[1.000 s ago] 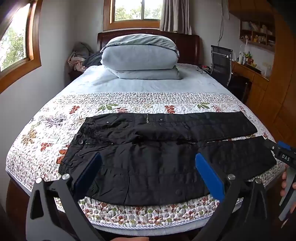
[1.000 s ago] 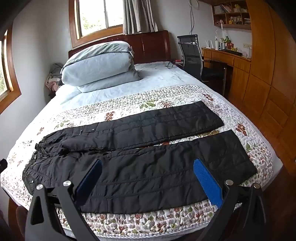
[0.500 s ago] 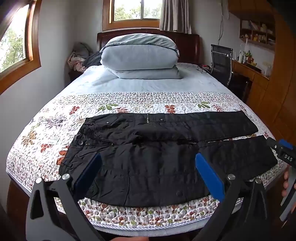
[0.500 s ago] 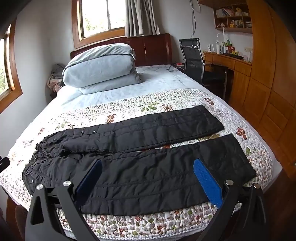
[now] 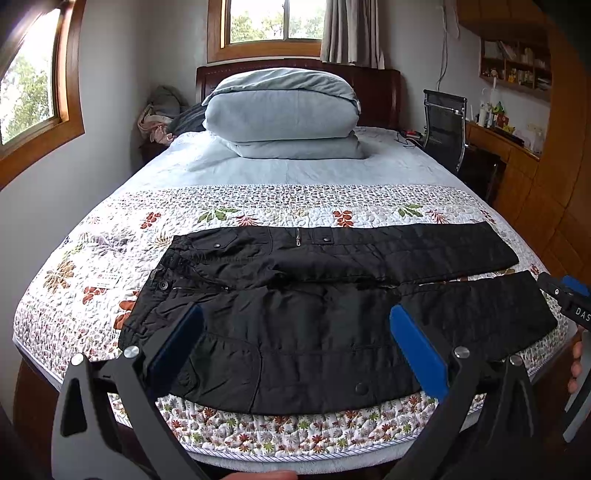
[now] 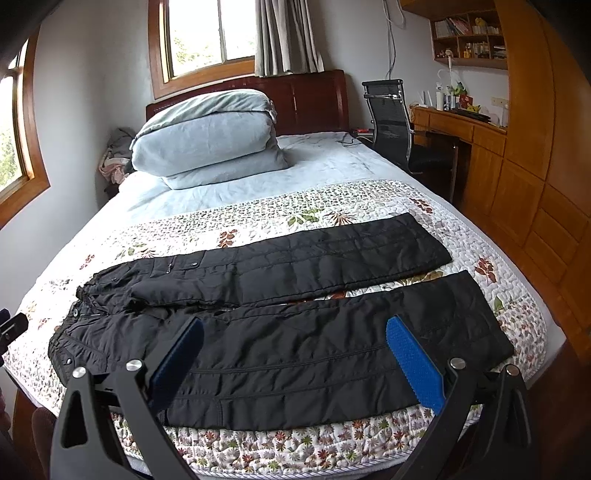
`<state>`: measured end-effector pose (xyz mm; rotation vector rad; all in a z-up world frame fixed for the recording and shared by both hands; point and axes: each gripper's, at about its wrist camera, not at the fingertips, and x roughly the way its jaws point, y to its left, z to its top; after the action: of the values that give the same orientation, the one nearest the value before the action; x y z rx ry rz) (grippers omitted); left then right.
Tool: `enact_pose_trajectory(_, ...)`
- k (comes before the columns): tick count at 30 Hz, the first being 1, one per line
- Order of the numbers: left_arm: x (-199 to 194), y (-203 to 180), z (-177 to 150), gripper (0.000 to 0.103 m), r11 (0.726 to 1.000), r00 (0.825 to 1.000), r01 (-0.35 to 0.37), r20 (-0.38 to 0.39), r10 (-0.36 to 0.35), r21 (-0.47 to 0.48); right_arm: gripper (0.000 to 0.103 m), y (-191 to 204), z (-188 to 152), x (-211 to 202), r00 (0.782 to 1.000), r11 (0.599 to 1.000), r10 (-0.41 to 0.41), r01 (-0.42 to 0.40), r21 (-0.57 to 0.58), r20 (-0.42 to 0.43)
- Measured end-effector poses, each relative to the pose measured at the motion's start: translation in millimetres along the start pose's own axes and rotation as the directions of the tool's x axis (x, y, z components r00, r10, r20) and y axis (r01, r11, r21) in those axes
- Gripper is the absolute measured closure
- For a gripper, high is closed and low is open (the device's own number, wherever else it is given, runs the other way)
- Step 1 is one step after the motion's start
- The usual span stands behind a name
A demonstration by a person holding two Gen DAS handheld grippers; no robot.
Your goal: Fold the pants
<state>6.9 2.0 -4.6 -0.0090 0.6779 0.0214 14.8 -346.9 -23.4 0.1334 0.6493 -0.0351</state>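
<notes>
You are standing at the foot of a bed [image 5: 110, 236] in a small bedroom with grey walls, wood-framed windows [image 5: 273, 22] and a dark wooden headboard [image 6: 314, 99]. The near half of the bed is covered by a white quilt [image 5: 258, 206] with a flower pattern, the far half by a pale blue sheet [image 6: 325, 162], and a folded pale blue duvet [image 5: 280, 110] is stacked at the head. On the right side of the room there is a black mesh chair [image 6: 391, 118], a wooden desk [image 6: 458, 125] with small things on it, and wooden shelves [image 6: 469, 33] above it. A heap of clothes [image 5: 159, 118] lies in the corner left of the headboard. The black pants [image 5: 332, 314] lie flat and unfolded across the quilt near the foot edge, with the waistband to your left and both legs going to the right, slightly apart at the cuffs. Your left claw [image 5: 293, 347] is spread wide and holds nothing; it hovers in front of the hip part of the pants. Your right claw [image 6: 291, 354] is also spread wide and empty, above the near leg. In the left wrist view, the right claw shows at the right edge, close to the cuff of the near leg.
</notes>
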Motion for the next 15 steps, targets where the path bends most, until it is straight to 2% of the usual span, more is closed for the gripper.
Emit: enact_pose_trajectory(15, 5.9, 1.2, -1.8, 0.002, 1.000, 1.000, -0.017, 0.007, 0.017, -0.003, 0.003, -2.4, 1.5, -2.2, 1.000, 1.000, -0.007, 0.007, 0.006, 0.003)
